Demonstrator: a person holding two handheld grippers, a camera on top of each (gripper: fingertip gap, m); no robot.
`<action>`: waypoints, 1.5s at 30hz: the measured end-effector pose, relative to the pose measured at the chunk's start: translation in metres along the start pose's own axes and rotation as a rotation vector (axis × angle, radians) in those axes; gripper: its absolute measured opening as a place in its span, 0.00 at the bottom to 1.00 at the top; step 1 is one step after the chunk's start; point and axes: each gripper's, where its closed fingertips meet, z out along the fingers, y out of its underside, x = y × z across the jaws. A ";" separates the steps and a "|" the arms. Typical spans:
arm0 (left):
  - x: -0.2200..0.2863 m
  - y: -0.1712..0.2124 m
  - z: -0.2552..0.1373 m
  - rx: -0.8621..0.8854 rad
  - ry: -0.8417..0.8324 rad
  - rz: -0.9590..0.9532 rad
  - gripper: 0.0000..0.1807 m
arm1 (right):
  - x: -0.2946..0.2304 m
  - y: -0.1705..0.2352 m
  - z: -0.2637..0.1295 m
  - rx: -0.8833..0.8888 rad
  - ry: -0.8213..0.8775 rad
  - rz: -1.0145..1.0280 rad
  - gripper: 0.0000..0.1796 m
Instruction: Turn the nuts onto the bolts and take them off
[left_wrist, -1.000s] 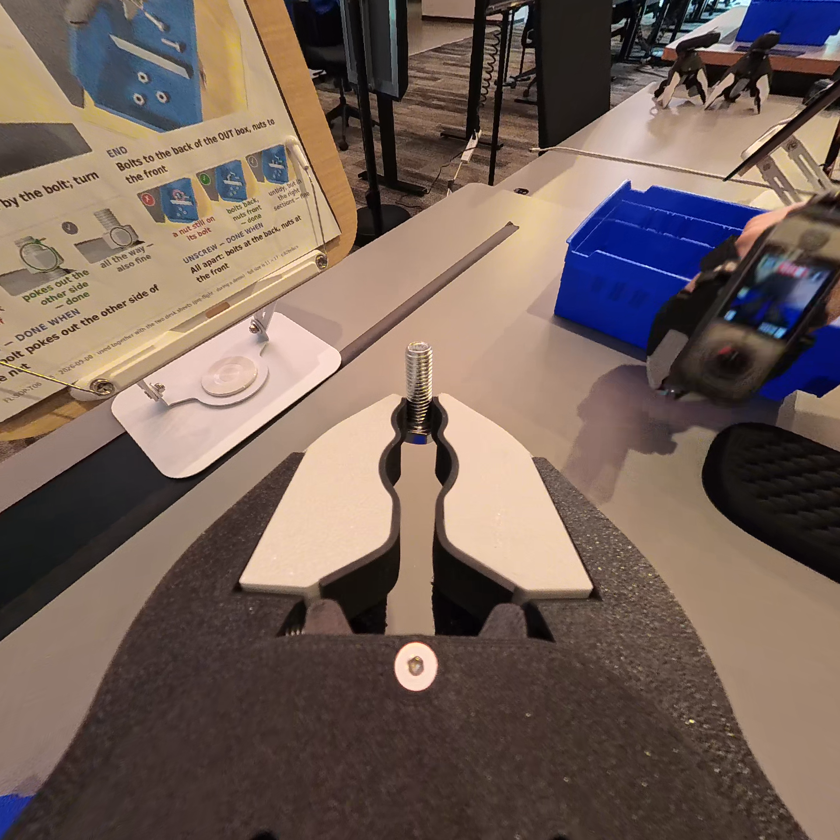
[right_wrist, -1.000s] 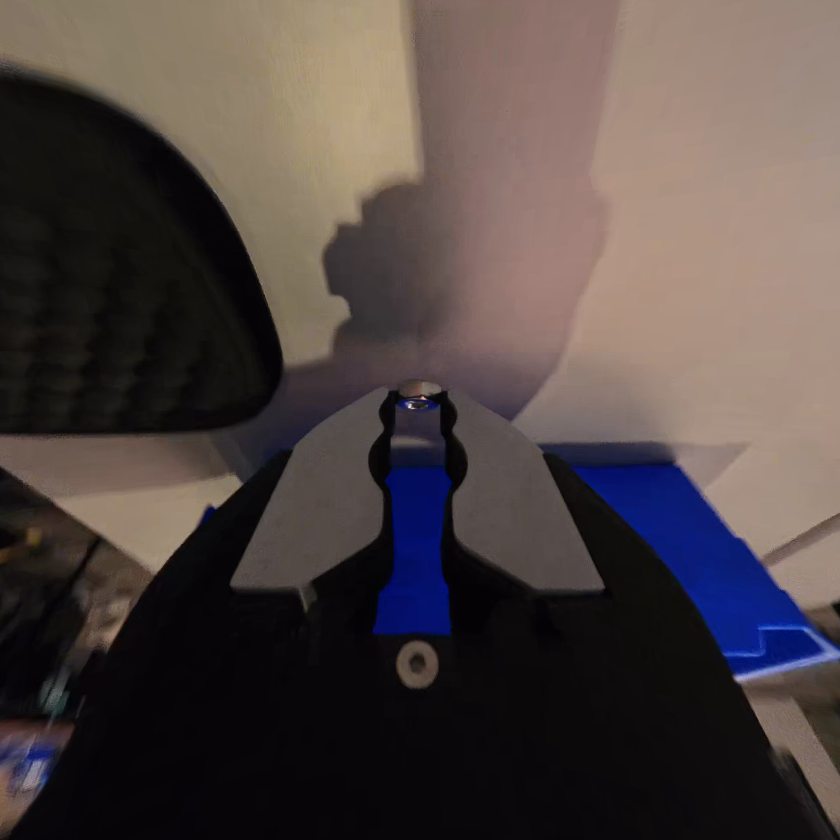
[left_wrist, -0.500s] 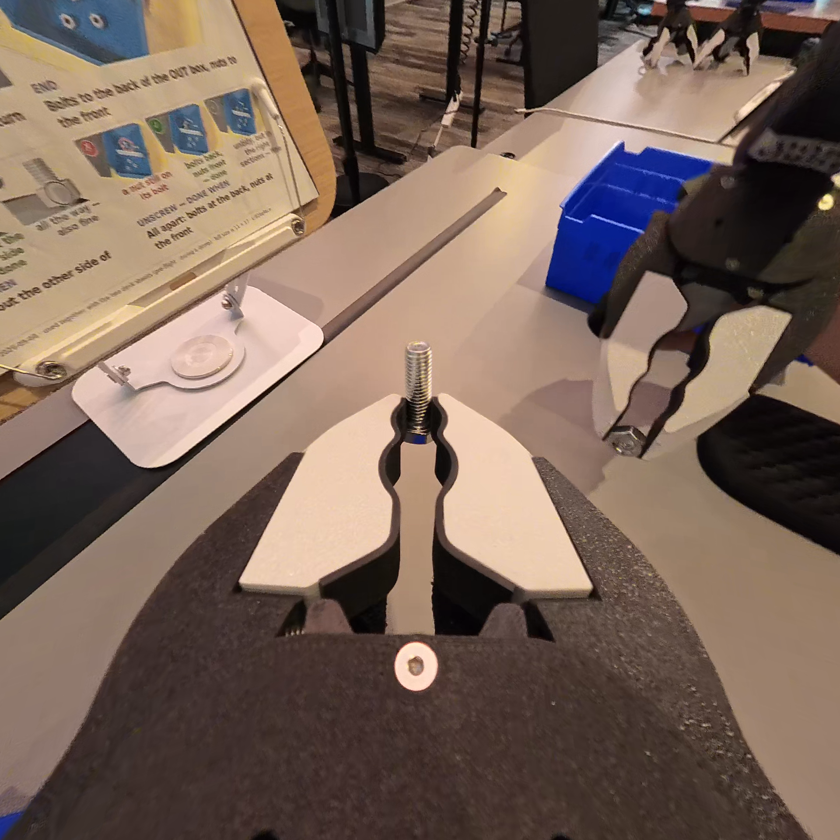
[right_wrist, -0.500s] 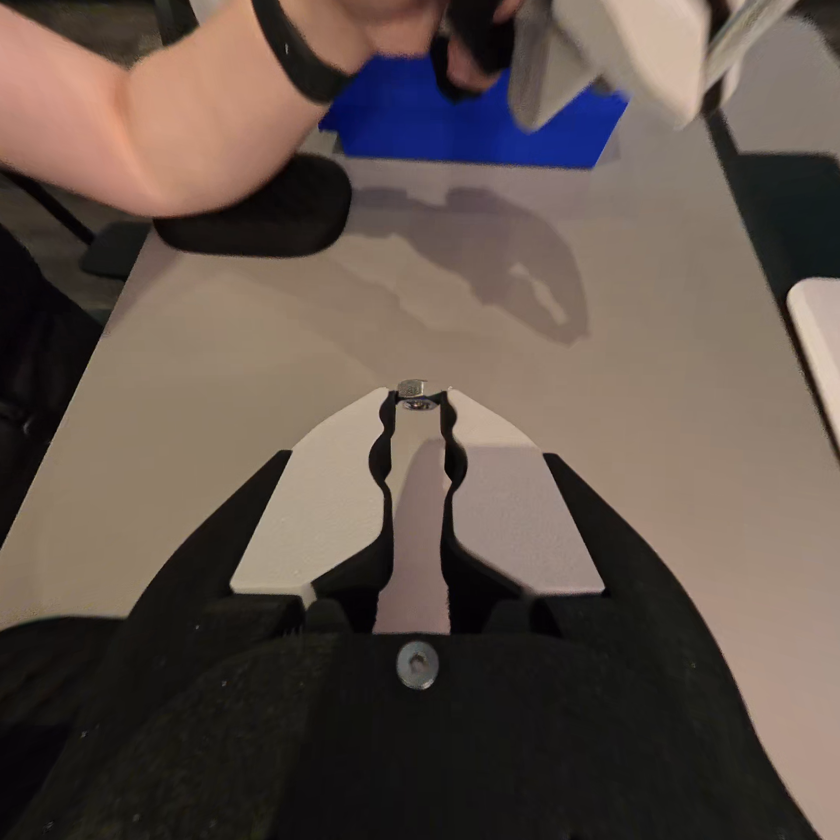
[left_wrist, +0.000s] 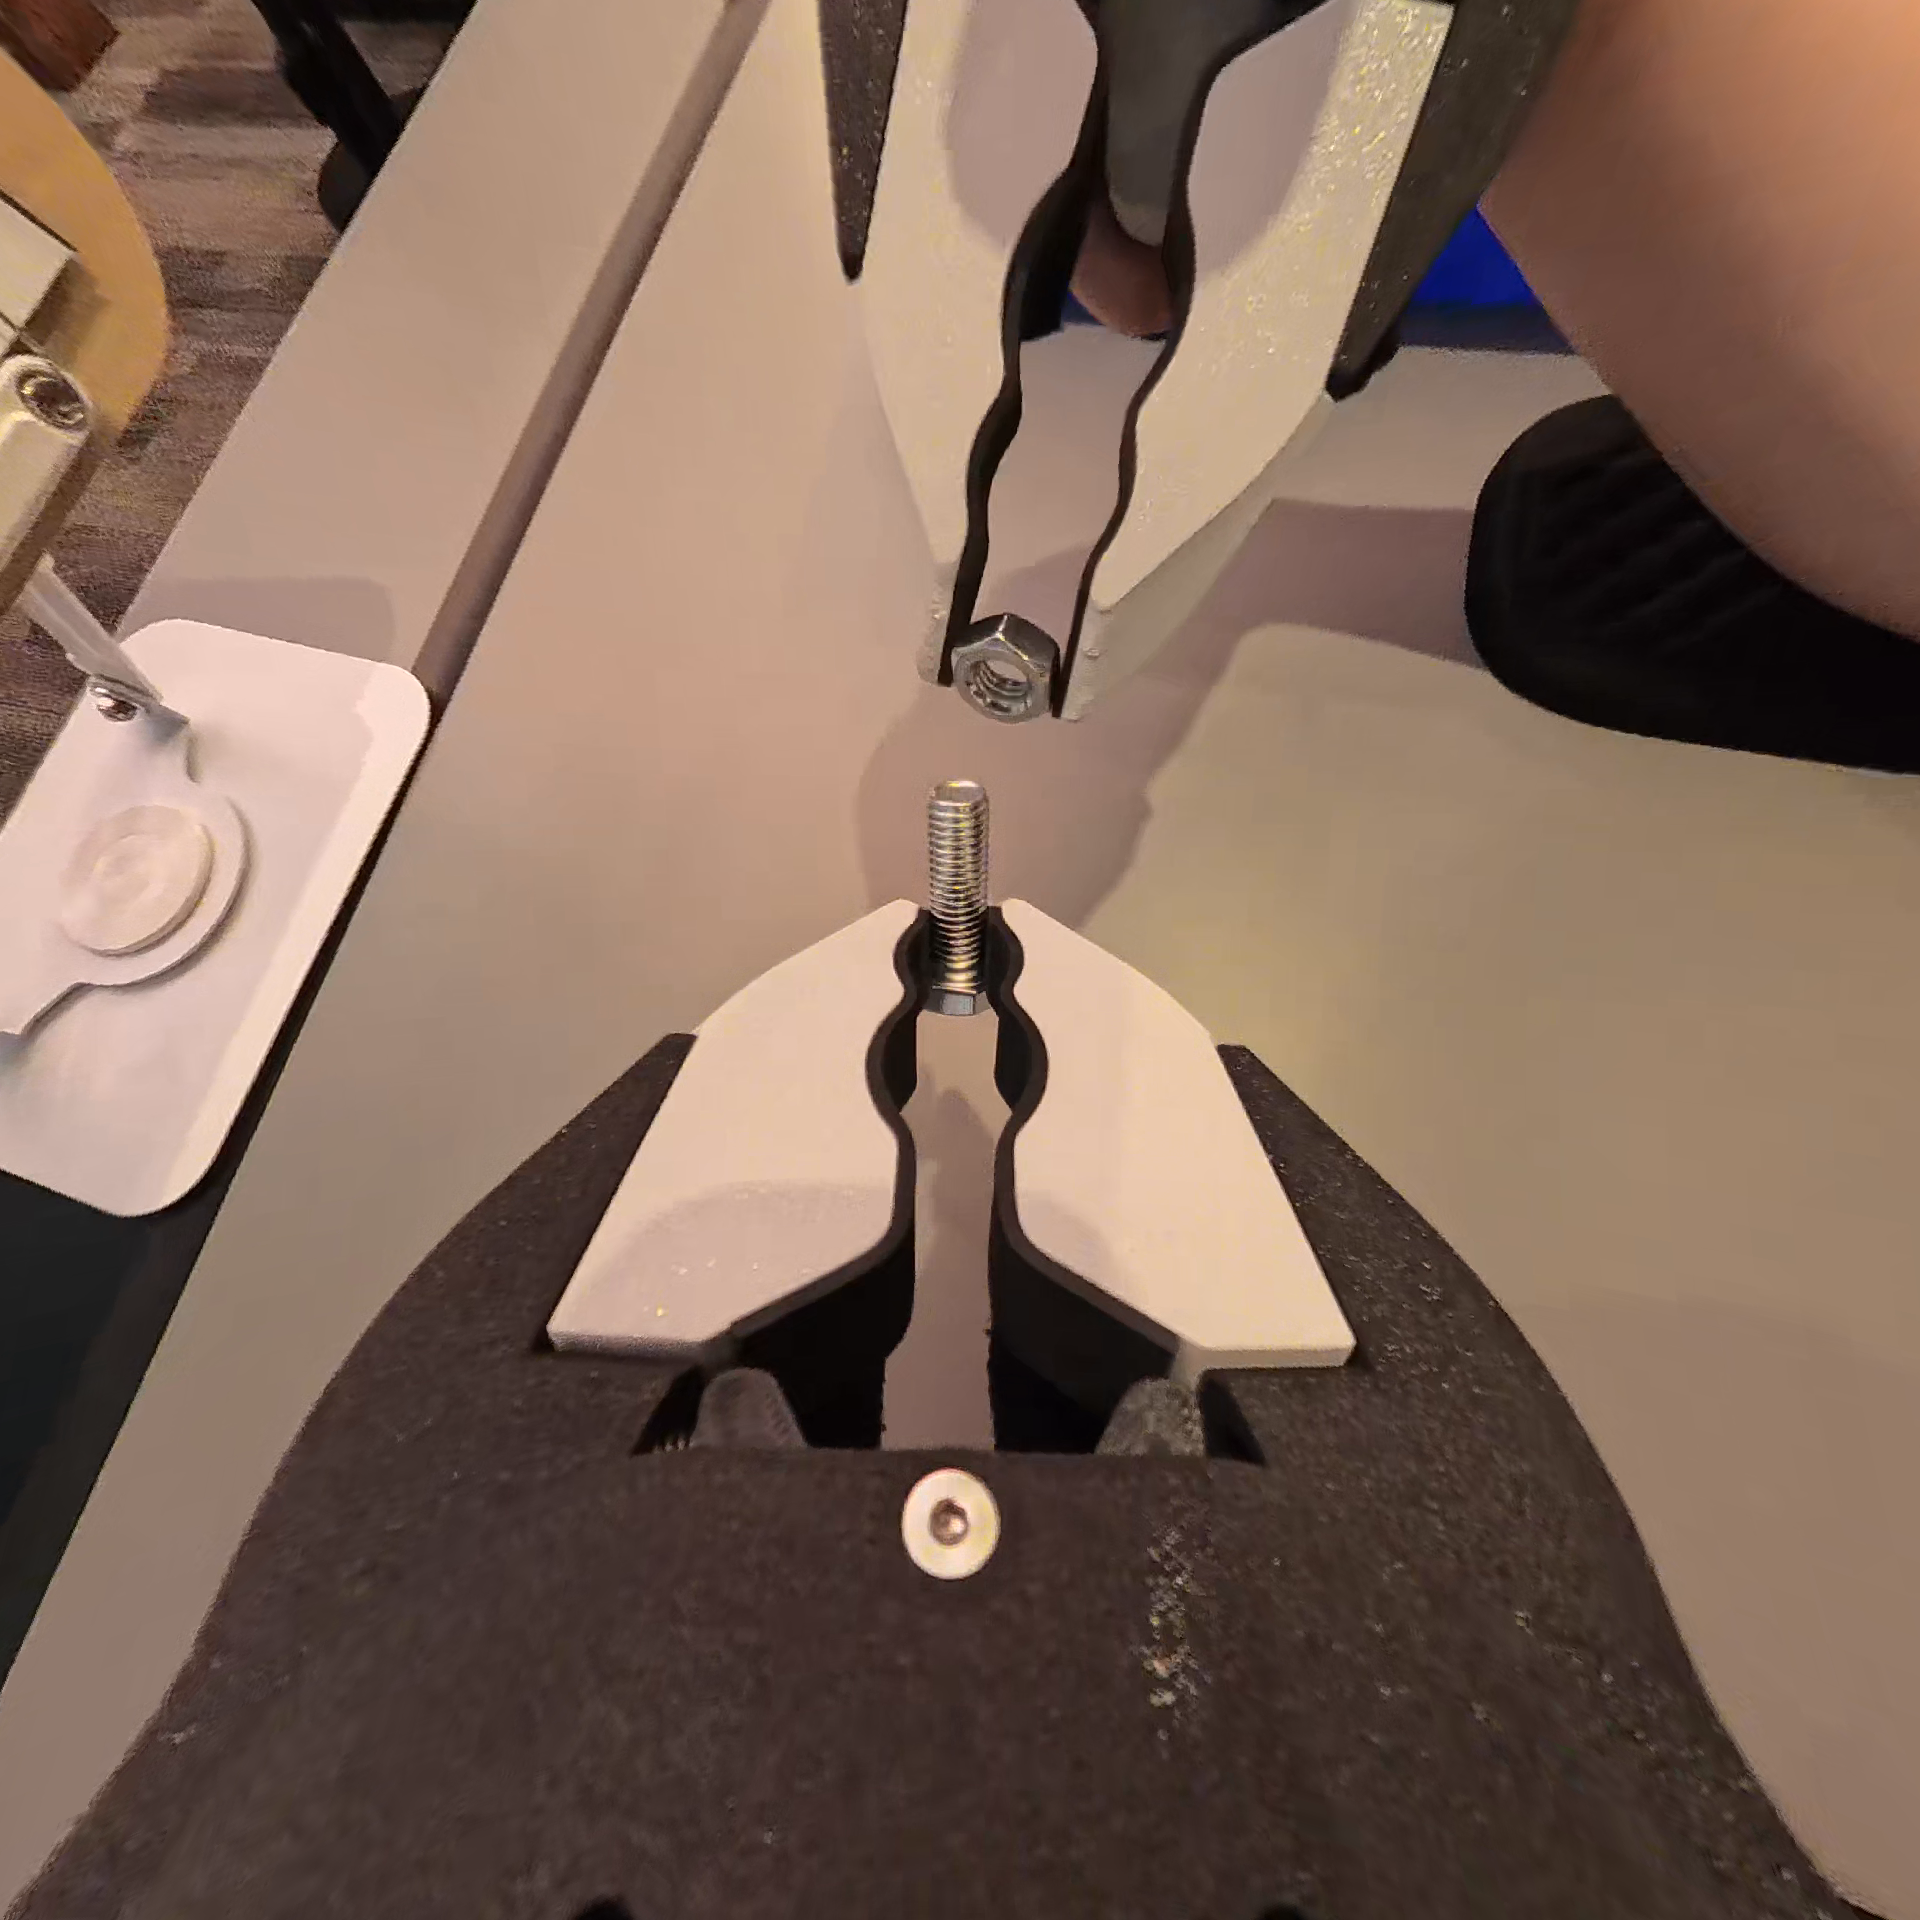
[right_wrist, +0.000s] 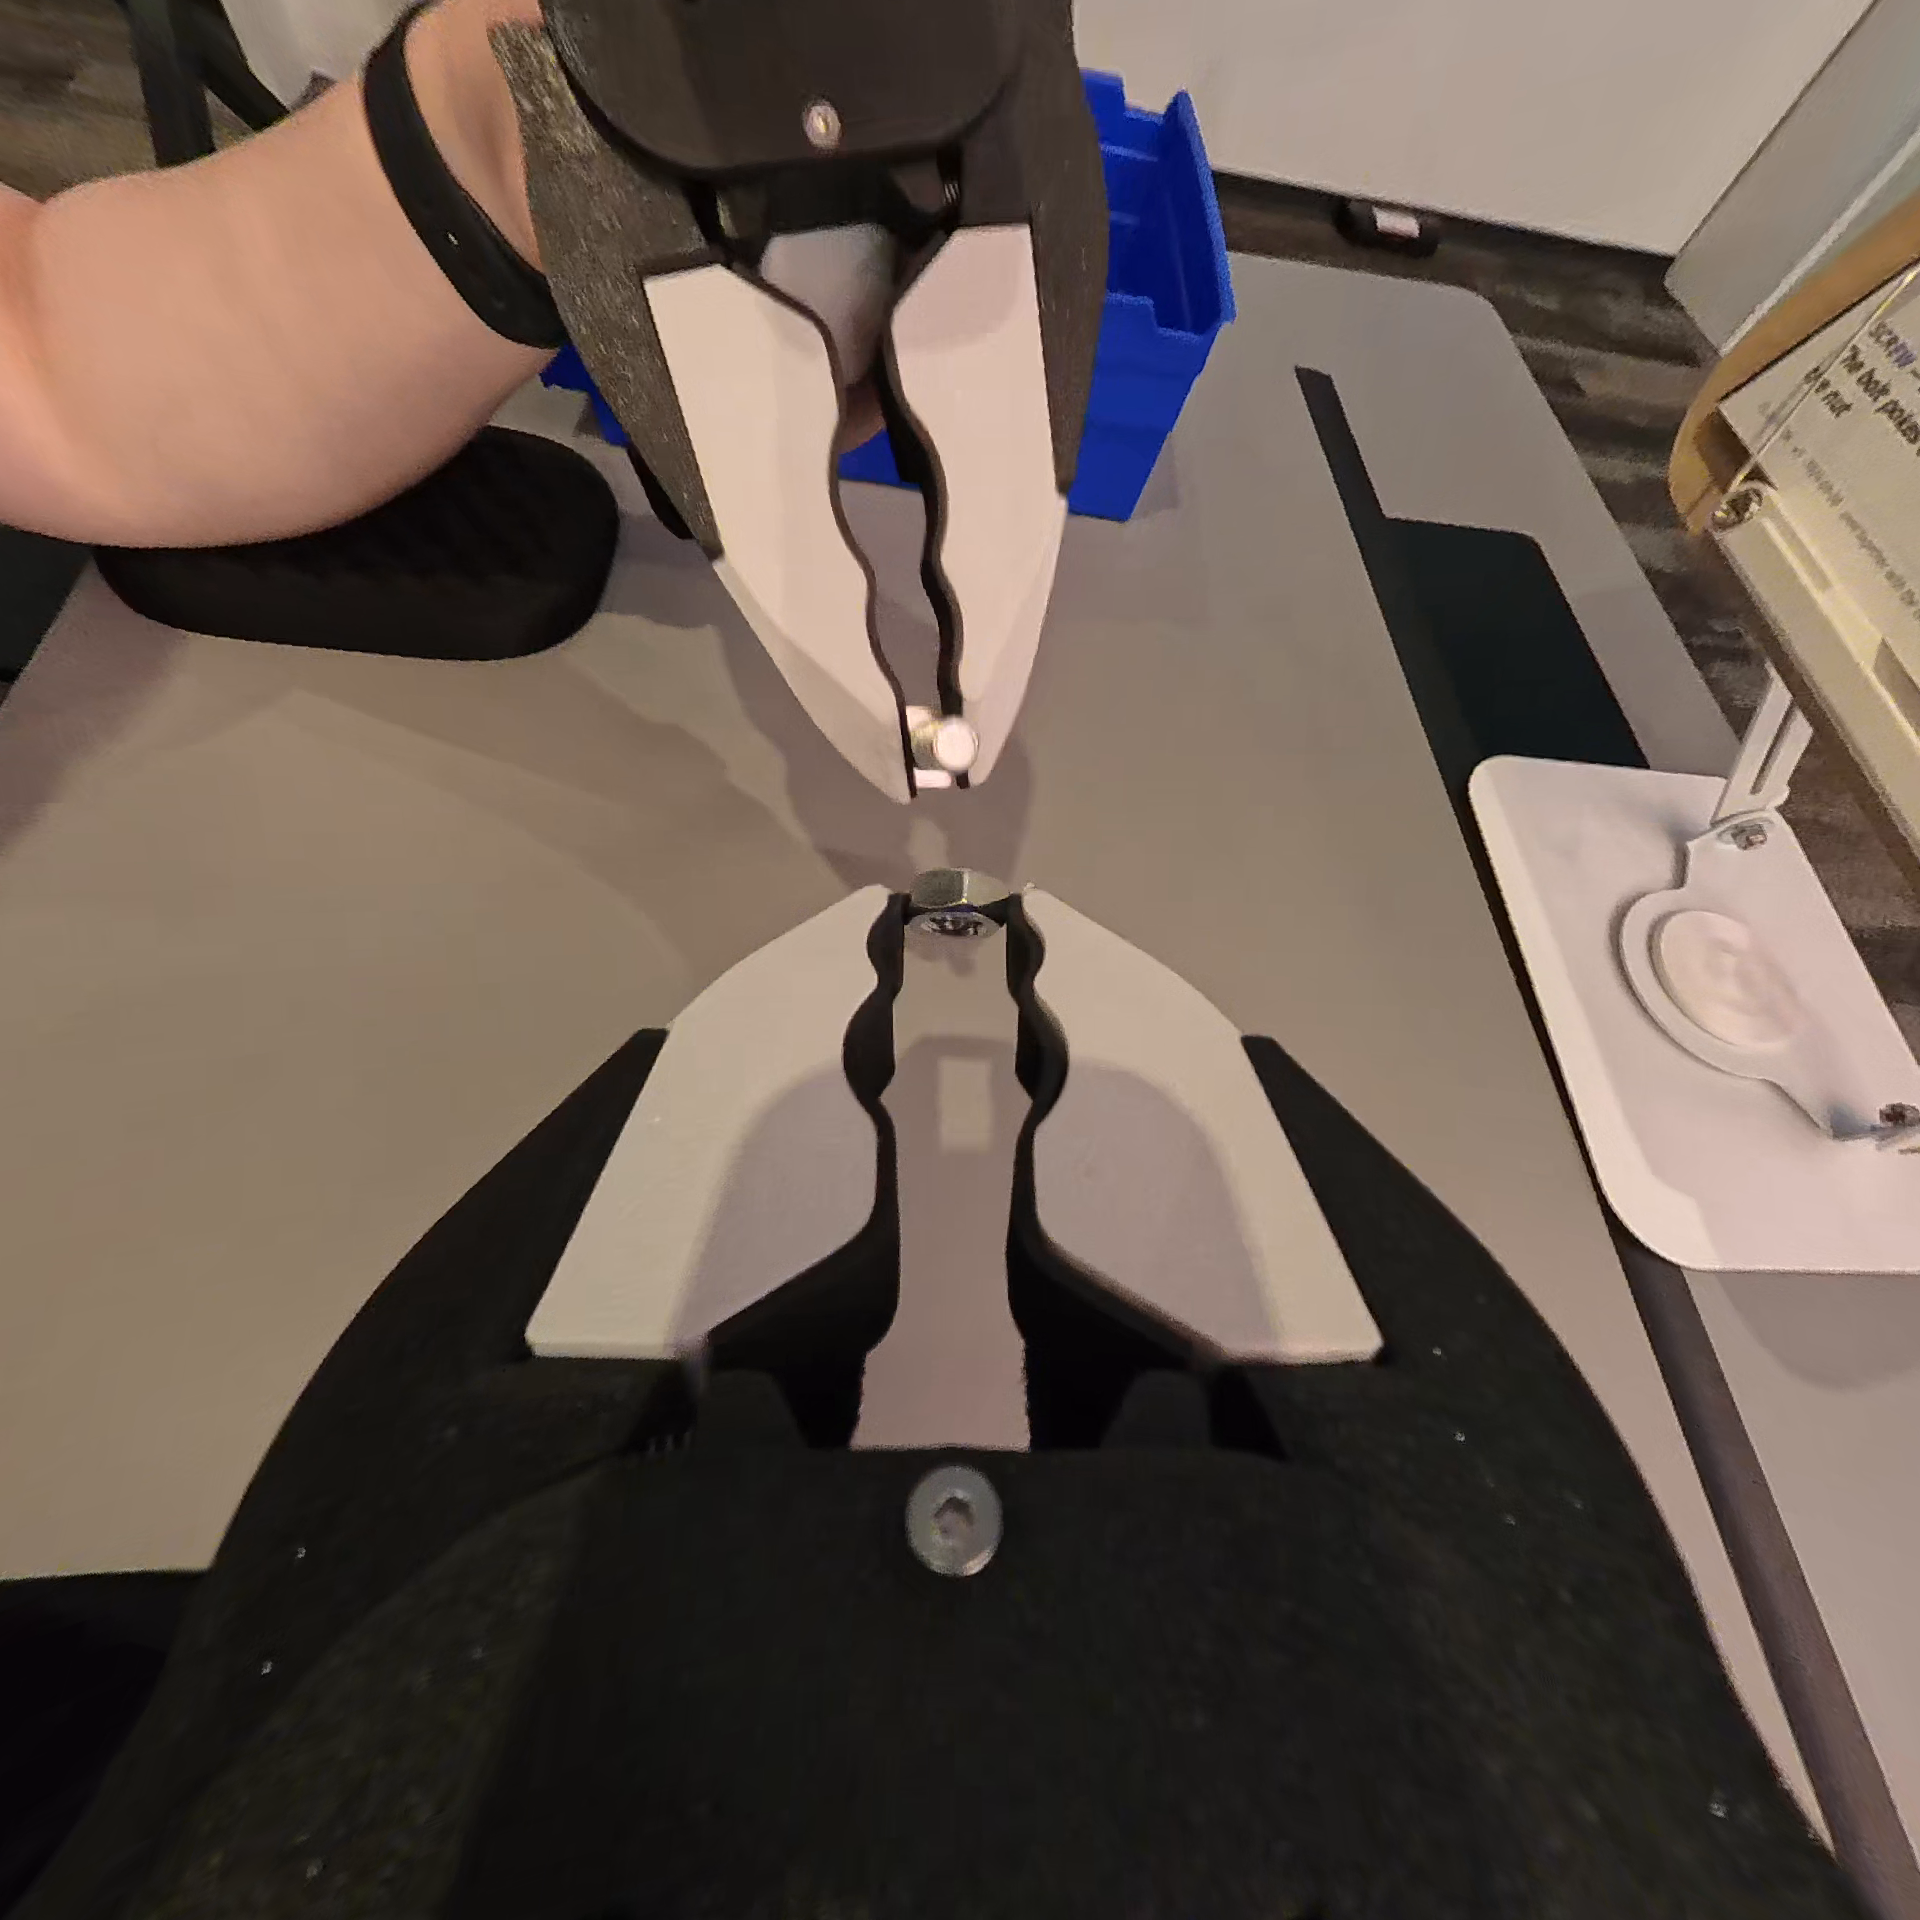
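Now nut faces bolt tip, apart.

left claw: clamped, level | right claw: clamped, facing it

A grey table is seen filling most of both views, with a dark groove run along its length and soft shadows cast on its matte top. A white stand base is set near the table's edge, a wood-backed printed board is propped above it, and a black padded rest lies on the table with a blue bin just behind it. Beyond the table, a white wall with a dark baseboard is visible in the right wrist view, and patterned grey carpet is seen on the floor.
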 end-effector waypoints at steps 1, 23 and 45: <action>0.001 0.000 0.003 -0.002 0.006 0.002 0.05 | -0.001 0.001 0.001 0.002 -0.012 0.003 0.10; 0.028 0.011 0.014 -0.080 0.125 0.070 0.05 | -0.025 0.002 0.013 -0.079 -0.109 -0.081 0.10; 0.052 0.014 0.010 -0.052 0.295 0.107 0.05 | -0.051 0.003 0.012 -0.182 -0.203 -0.073 0.10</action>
